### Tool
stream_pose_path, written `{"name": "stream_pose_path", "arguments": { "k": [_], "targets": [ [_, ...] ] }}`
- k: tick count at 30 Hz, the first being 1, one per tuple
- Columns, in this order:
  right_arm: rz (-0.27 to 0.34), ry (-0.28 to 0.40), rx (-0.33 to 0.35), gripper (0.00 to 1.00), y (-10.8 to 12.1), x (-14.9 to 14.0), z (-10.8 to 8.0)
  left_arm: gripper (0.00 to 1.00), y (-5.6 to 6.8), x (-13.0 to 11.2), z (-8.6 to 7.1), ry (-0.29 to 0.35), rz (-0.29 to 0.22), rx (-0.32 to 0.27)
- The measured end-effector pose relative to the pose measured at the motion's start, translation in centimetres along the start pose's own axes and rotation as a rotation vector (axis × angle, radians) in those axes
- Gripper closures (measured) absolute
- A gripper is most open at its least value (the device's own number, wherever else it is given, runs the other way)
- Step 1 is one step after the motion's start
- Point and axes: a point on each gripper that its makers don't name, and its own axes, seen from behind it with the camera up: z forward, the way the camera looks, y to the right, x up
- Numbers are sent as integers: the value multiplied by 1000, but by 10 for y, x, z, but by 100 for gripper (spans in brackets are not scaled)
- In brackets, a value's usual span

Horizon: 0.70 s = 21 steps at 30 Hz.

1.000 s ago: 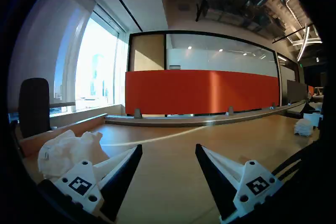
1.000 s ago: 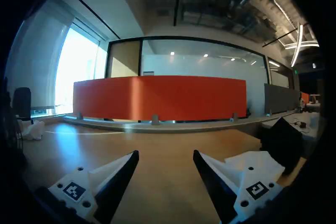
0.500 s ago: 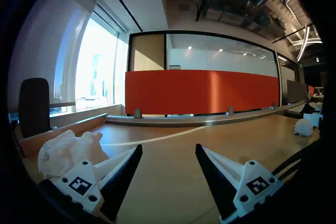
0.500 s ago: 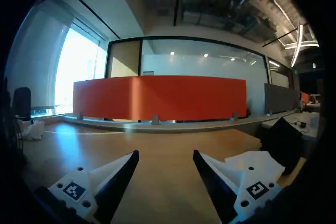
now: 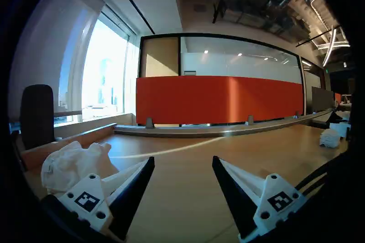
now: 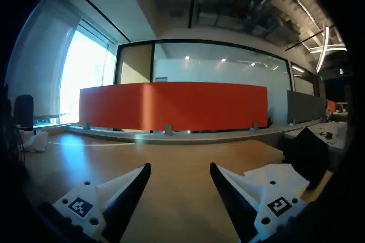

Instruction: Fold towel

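- Two heaps of white cloth counted in the left gripper view: a crumpled towel (image 5: pixel 73 163) at lower left, and a smaller white bundle (image 5: pixel 329 138) at the far right edge.
- Crumpled towel lying on the worktop (image 5: pixel 182 206), just behind the left-hand finger of the left gripper (image 5: pixel 182 160); bunched into a lump, so cannot tell any long axis or heading.
- Two fingers on the left gripper, spread wide, with nothing but bare wood between them.
- Two fingers on the right gripper (image 6: pixel 179 166) as well, equally wide apart and gripping nothing.
- In the right gripper view, one small white cloth (image 6: pixel 35 140) at the far left edge, well apart from the fingers.
- Also there, one flat white piece (image 6: pixel 273 173) at lower right behind the right-hand finger; cannot tell whether cloth or not. One black object (image 6: pixel 308 154) just beyond it.
- One orange partition (image 5: pixel 219 99) across the middle of each view, standing along the far edge of the worktop.
- One black chair back (image 5: pixel 36 115) at the left of the left gripper view, behind the crumpled towel, with a bright window (image 5: pixel 102 79) beside it.
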Motion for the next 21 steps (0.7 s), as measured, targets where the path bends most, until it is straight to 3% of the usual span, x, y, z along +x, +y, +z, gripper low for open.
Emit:
{"name": "stream_pose_path", "arguments": {
  "k": [21],
  "targets": [
    [0,1,0,0,1,-1,1,6,-1,6,-2,-2,-1,0]
  ]
}}
